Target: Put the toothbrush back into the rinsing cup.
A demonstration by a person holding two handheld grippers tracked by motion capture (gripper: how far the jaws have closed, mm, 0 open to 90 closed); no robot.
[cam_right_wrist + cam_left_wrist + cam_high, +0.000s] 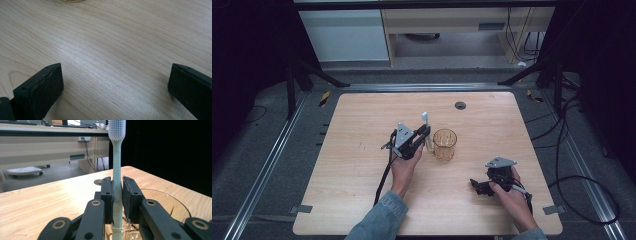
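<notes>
Pale green toothbrush clamped upright, right beside the glass

The left hand-held gripper (426, 133) was clenched on a toothbrush (117, 170): mint silicone, stubby bristles up top, handle between the pads, just left of the amber ribbed glass (444, 144) on the surface (352, 165). The right hand-held gripper (115, 85) sat wide open, nothing in it.

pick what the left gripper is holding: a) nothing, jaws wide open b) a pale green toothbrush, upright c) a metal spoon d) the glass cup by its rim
b: the left gripper is shut on the toothbrush, handle upright between its pads, bristle head on top.
</notes>
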